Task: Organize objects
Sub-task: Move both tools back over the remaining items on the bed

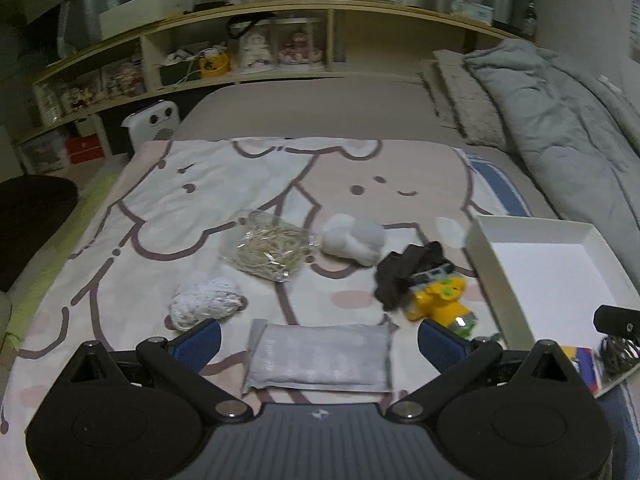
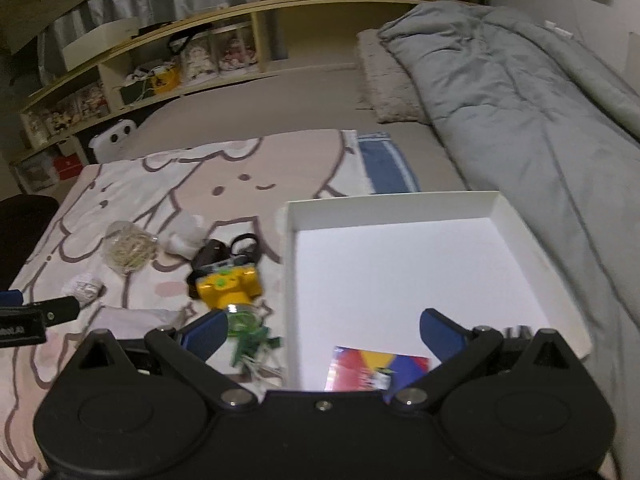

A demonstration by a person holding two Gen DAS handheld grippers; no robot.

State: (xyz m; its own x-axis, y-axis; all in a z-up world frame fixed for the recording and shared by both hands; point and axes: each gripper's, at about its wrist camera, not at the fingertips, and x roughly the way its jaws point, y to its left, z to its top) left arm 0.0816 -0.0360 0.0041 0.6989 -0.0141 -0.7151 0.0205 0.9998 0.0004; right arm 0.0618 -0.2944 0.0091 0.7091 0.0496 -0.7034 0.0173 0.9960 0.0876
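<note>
Small objects lie on a cartoon-print blanket (image 1: 200, 184) on a bed. My left gripper (image 1: 318, 340) is open, its jaws on either side of a flat grey pouch (image 1: 320, 358). Beyond lie a white speckled bundle (image 1: 206, 302), a clear bag of rubber bands (image 1: 270, 250), a white sock ball (image 1: 354, 238), a dark cloth (image 1: 400, 276) and a yellow toy camera (image 1: 438, 300). My right gripper (image 2: 320, 336) is open and empty over the near left edge of a white tray (image 2: 496, 204). A colourful card (image 2: 376, 368) lies in the tray. The camera also shows in the right wrist view (image 2: 228, 284).
A green plastic item (image 2: 250, 344) lies by the tray's left wall. A grey duvet (image 2: 540, 92) fills the bed's right side. A low wooden shelf (image 1: 240, 40) with clutter runs along the back. A white heater (image 1: 154, 122) stands left of the bed.
</note>
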